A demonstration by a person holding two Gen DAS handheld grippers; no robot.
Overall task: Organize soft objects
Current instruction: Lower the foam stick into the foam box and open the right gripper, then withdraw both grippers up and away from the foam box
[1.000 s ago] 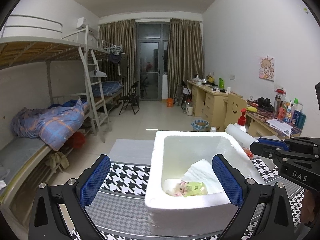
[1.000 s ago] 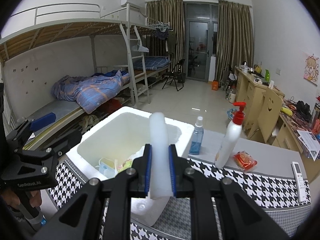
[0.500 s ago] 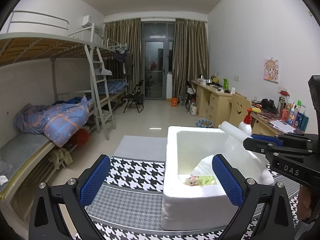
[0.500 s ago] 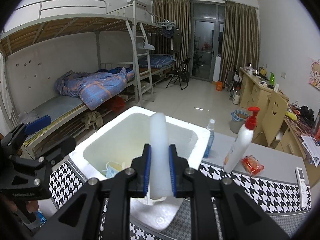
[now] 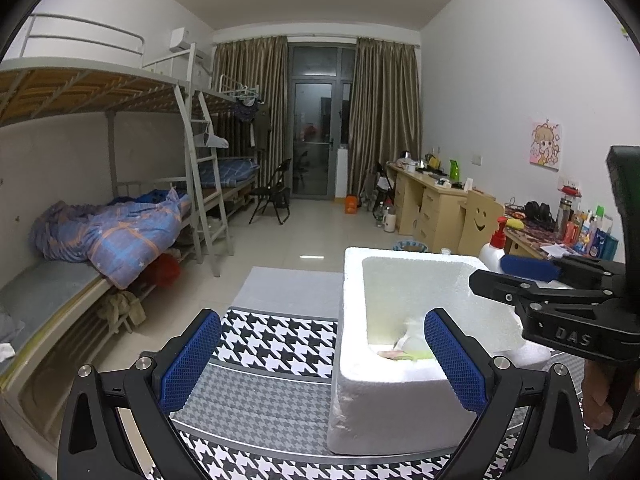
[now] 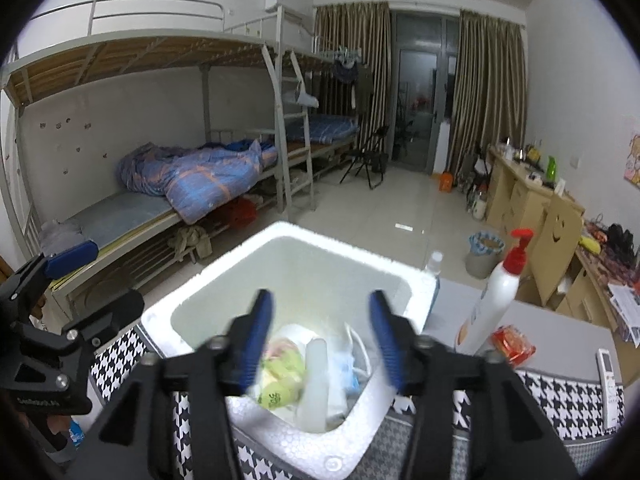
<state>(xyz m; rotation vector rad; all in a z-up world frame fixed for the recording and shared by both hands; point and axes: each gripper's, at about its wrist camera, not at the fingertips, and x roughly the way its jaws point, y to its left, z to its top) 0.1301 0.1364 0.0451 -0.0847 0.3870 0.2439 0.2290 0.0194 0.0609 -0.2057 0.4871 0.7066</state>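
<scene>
A white foam box (image 6: 288, 233) stands on the houndstooth cloth (image 6: 560, 396). My right gripper (image 6: 320, 320) hovers over it, its jaws opening, nothing pressed between the blue pads. Below them a white soft tube (image 6: 316, 384) leans inside the box, beside a green packet (image 6: 280, 376) and other soft wrapped items. In the left wrist view the same box (image 5: 400, 257) sits right of centre, with the right gripper (image 5: 496, 274) over its far right rim. My left gripper (image 5: 320, 344) stands open and empty near the box's near left corner. It also shows at the left (image 6: 100, 284).
A white pump bottle with a red top (image 6: 496, 304), a red packet (image 6: 514, 344) and a remote (image 6: 608, 384) lie right of the box. A small spray bottle (image 6: 434, 264) stands behind it. Bunk beds (image 5: 100, 240) line the left wall, desks (image 5: 432, 200) the right.
The right jaws, shut on the white tube before, have spread apart, and the tube has dropped into the box. The left gripper has barely moved.
</scene>
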